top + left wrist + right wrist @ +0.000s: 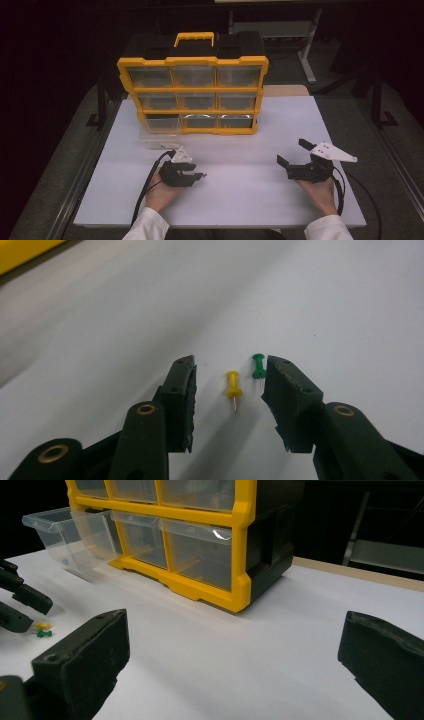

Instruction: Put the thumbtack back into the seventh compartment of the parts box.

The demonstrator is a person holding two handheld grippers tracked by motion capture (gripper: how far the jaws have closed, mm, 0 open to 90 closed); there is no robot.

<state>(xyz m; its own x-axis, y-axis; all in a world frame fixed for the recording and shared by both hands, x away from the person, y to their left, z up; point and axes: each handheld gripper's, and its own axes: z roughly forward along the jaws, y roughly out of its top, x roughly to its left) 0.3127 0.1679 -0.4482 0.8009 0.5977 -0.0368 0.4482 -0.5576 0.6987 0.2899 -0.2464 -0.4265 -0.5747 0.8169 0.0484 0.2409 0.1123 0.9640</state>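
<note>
A yellow push pin (pixel 233 385) and a green push pin (pixel 258 367) lie on the white table (pixel 250 195). My left gripper (pixel 231 362) is low over them, jaws partly apart. The yellow pin lies free in the gap, and the green pin lies right against the inner face of the right-hand jaw. In the high view the left gripper (pixel 202 175) is at the table's front left. My right gripper (pixel 291 151) rests at the front right, jaws wide with nothing between them (pixel 235 625). From there the yellow pin (pixel 44 626) and green pin (pixel 44 634) lie at the left gripper's tips (pixel 25 605).
A yellow and black drawer organizer (pixel 192 95) with several clear drawers stands at the back of the table. One clear drawer (pixel 160 137) is pulled out at its bottom left and sits on the table (pixel 70 535). Bare white table lies between the two hands.
</note>
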